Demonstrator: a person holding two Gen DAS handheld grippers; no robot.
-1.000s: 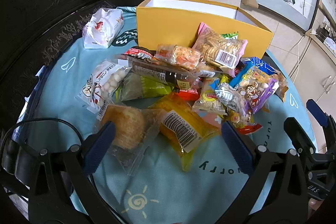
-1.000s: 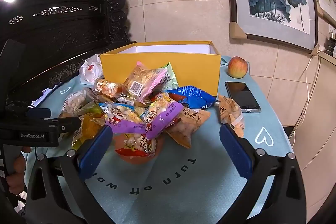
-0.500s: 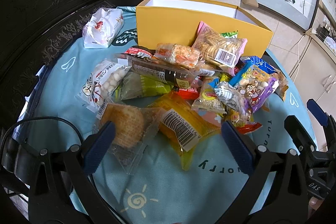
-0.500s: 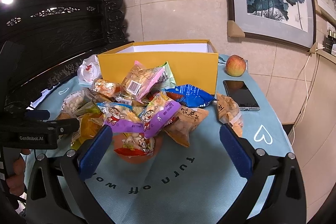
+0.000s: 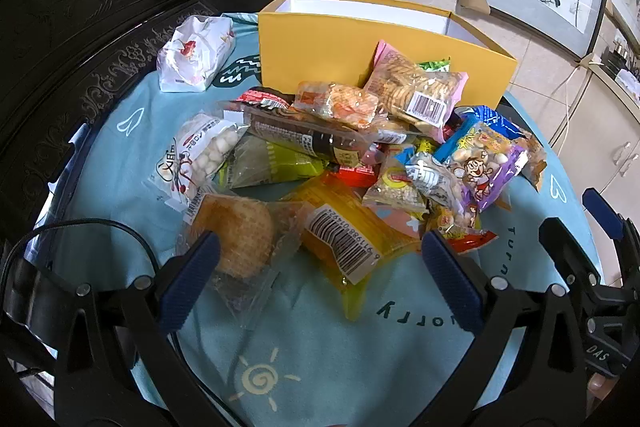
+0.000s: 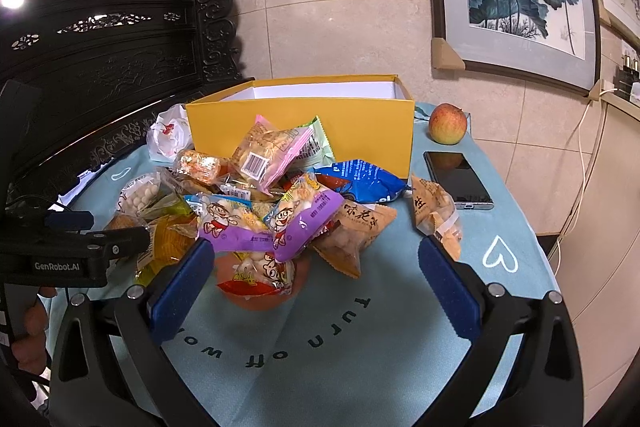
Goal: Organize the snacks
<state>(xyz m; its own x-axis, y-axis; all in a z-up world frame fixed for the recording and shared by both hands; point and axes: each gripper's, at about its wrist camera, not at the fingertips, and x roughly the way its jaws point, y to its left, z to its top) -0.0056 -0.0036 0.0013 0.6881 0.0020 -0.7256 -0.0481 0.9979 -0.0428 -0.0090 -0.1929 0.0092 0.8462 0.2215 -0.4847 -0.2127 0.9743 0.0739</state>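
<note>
**Snack pile ahead, box behind it**

Little has shifted since the earlier frames; both my grippers hover as before.

Left wrist view: my left gripper is spread wide, empty. Just ahead, between its fingers, lies the yellow barcoded plastic packet, long axis slanting right.

Right wrist view: my right gripper gapes too, the red-and-purple cartoon snack bags nearest. Beyond the pile, the yellow cardboard box shows only white inner walls; its floor is hidden.
</note>
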